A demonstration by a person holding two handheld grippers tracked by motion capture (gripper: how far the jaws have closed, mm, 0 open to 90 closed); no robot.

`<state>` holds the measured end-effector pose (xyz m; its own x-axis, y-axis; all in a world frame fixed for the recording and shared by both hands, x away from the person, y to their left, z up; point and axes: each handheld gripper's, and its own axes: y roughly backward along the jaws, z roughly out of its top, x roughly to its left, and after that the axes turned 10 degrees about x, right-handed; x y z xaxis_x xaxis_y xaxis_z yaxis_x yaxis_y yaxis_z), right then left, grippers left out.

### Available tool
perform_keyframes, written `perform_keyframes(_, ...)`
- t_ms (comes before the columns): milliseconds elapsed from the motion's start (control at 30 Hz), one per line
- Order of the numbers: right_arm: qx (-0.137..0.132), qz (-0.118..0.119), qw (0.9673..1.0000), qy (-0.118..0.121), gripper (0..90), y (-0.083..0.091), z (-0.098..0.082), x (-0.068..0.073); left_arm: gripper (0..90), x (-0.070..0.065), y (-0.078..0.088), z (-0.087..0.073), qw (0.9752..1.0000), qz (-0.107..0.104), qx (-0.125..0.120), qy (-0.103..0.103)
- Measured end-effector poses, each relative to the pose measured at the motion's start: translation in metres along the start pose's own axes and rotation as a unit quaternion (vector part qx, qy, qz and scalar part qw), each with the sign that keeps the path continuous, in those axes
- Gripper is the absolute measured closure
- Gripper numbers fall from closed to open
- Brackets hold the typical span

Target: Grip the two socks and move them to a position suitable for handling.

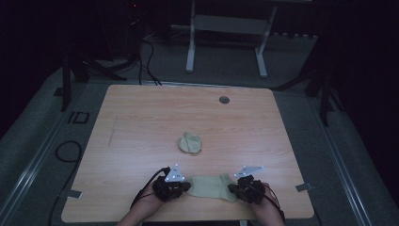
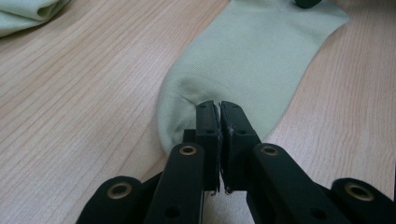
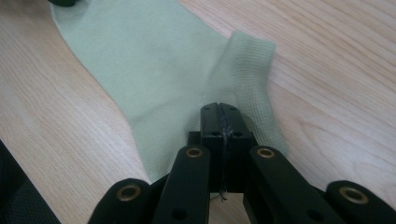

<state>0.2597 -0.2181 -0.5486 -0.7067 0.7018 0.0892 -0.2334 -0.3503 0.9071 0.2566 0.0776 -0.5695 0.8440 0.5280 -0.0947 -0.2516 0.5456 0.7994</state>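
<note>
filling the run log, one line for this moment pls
left claw: shut on flat sock toe | right claw: shut on cuff | folded sock: apart
</note>
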Motion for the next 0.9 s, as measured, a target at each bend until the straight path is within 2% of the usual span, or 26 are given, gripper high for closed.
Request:
perform_keyframes(267, -0.005, -0.007, 0.9999, -0.013, 89.4, 0.002, -0.004, -0.009, 86.1, -0.002, -0.004, 0.004, 1.0, -0.007, -0.005, 0.003)
perform_keyframes(433, -0.003, -0.012, 0.9998, -0.015, 89.3, 0.003, -0.003, -0.01, 86.1, -0.001, -0.006, 0.004, 0.9997, -0.02, -0.01, 0.012)
perform_keyframes(567, -0.001, -0.005, 0.9998, -0.019, 87.6, 0.003, -0.004, -0.01, 86.1, 0.0, -0.006, 0.004, 0.9995, -0.024, -0.013, 0.016)
perform_keyframes(633, -0.001, 0.002, 0.9999, -0.012, 86.0, 0.005, -0.003, -0.008, 85.8, 0.0, -0.006, 0.004, 0.9995, -0.025, -0.015, 0.016)
perform_keyframes(667, -0.003, 0.004, 0.9999, -0.011, 85.2, 0.006, -0.003, -0.007, 84.6, -0.001, -0.006, 0.005, 0.9993, -0.029, -0.017, 0.017)
perform_keyframes(767, -0.015, 0.007, 0.9999, -0.005, 82.3, 0.014, 0.0, -0.006, 72.3, -0.003, 0.0, 0.006, 0.9986, -0.042, -0.03, 0.011)
perform_keyframes(833, -0.022, 0.004, 0.9998, 0.0, 79.3, 0.019, 0.005, -0.006, 66.5, -0.005, 0.006, 0.007, 0.9988, -0.036, -0.035, 0.005)
perform_keyframes(900, -0.03, 0.004, 0.9995, 0.002, 74.6, 0.025, 0.01, -0.006, 59.9, -0.005, 0.011, 0.007, 0.9989, -0.027, -0.036, 0.009)
